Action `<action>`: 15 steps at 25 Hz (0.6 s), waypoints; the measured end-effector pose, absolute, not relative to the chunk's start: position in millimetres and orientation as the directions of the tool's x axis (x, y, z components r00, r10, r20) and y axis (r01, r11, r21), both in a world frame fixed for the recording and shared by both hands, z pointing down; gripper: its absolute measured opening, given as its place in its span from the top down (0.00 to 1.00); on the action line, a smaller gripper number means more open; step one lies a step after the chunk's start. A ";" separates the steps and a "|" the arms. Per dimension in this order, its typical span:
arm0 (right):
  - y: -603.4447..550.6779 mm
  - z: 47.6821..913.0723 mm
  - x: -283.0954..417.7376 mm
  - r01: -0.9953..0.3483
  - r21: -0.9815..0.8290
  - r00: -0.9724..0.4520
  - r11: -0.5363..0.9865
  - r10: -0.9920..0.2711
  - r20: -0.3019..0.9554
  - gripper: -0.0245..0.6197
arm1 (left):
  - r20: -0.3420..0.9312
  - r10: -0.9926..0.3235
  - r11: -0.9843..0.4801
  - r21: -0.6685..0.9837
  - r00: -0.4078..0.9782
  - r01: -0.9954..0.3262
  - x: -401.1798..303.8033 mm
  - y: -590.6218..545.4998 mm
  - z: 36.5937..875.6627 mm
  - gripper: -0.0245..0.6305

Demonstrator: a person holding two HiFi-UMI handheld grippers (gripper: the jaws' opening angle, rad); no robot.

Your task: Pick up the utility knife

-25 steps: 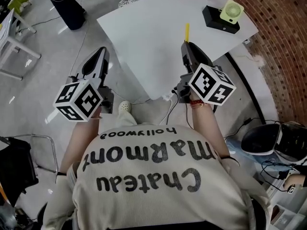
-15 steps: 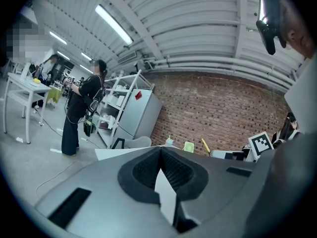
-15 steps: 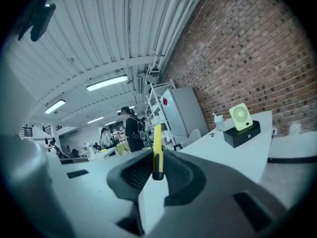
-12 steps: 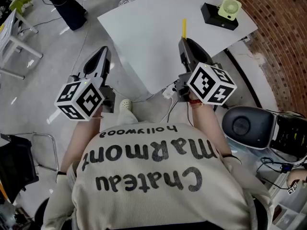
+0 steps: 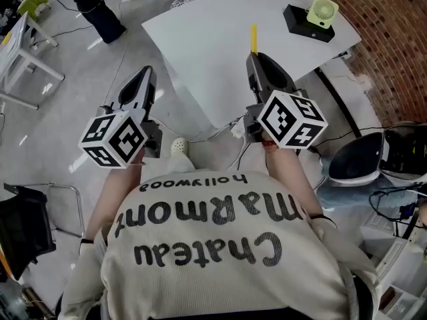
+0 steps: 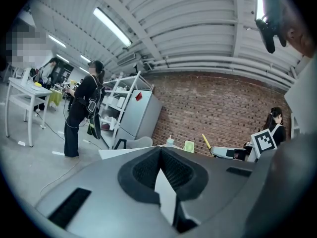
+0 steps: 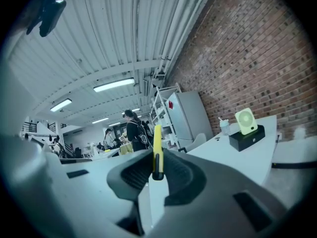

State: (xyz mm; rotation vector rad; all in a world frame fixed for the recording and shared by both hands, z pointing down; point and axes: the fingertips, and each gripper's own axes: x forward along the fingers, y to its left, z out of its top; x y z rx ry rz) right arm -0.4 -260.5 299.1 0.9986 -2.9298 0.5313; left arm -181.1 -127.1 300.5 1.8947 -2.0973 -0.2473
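We see the right gripper (image 5: 255,60) pinching a slim yellow utility knife (image 5: 253,37), dark-striped, poking beyond its 2 jaws above the white table (image 5: 200,49). The left gripper's (image 5: 144,73) jaws are pressed together, empty.

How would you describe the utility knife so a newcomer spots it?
Start at the white table; the right gripper reaches over its near edge. The utility knife is the slim yellow strip pinched between that gripper's fingers, poking out past them. Unlike the pale green fan at the far corner, it is narrow and held.
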 end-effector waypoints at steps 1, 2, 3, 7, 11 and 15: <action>-258.5 300.0 -0.9 -0.593 -0.313 -0.798 0.742 -0.593 0.107 0.86 | 0.107 -0.991 0.112 0.326 -0.081 -0.939 -180.9 -126.3 301.3 0.96; -256.1 300.8 -1.6 -0.591 -0.309 -0.800 0.745 -0.591 0.105 0.86 | 0.106 -0.991 0.110 0.325 -0.080 -0.939 -180.8 -125.3 301.9 0.96; -253.4 301.6 -2.5 -0.589 -0.304 -0.802 0.749 -0.589 0.103 0.86 | 0.105 -0.991 0.109 0.325 -0.079 -0.939 -180.6 -124.1 302.4 0.96; -241.8 305.2 -7.1 -0.583 -0.276 -0.809 0.764 -0.579 0.107 0.86 | 0.107 -0.991 0.113 0.319 -0.083 -0.941 -180.4 -116.9 304.5 0.96; -234.8 312.5 -10.2 -0.584 -0.275 -0.810 0.764 -0.573 0.127 0.86 | 0.126 -0.988 0.127 0.307 -0.092 -0.943 -178.1 -112.3 311.4 0.96; -232.4 325.6 -6.8 -0.589 -0.274 -0.807 0.760 -0.572 0.147 0.86 | 0.129 -0.986 0.137 0.299 -0.102 -0.945 -171.5 -109.5 320.5 0.96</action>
